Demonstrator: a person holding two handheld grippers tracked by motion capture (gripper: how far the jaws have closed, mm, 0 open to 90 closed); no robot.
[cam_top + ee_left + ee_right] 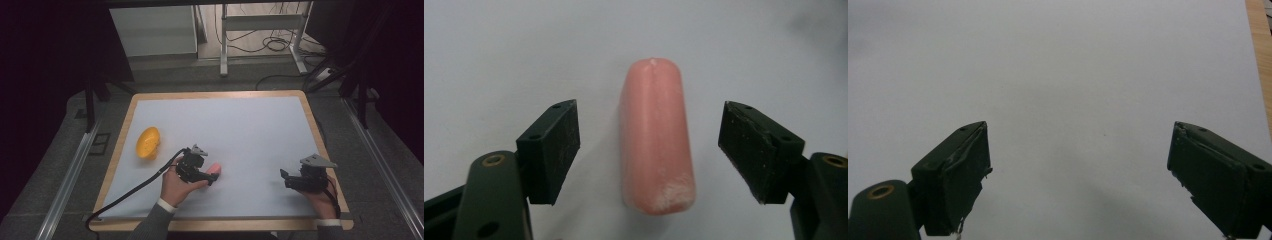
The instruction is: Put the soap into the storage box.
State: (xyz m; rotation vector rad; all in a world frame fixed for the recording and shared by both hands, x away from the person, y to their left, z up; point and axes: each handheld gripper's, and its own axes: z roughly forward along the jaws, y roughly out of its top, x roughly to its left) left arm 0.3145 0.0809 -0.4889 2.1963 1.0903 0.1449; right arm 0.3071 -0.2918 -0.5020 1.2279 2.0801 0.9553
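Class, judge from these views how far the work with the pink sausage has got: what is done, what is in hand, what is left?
Done: the left gripper is lined up, open, its fingers either side of the pink sausage without touching. In hand: the grasp; the sausage lies on the white table. Left: closing, lifting, perhaps carrying it to the yellow bowl. The right gripper is open, idle.

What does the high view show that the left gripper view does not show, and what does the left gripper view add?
High view: the yellow bowl lying on the white table at the left, the right gripper open and apart from everything, and both of the person's hands. Left gripper view: gaps on both sides between the open jaws and the pink sausage, so nothing is gripped yet, and a whitish scuffed patch on its near end. Both views: the left gripper at the sausage, which lies flat on the table.
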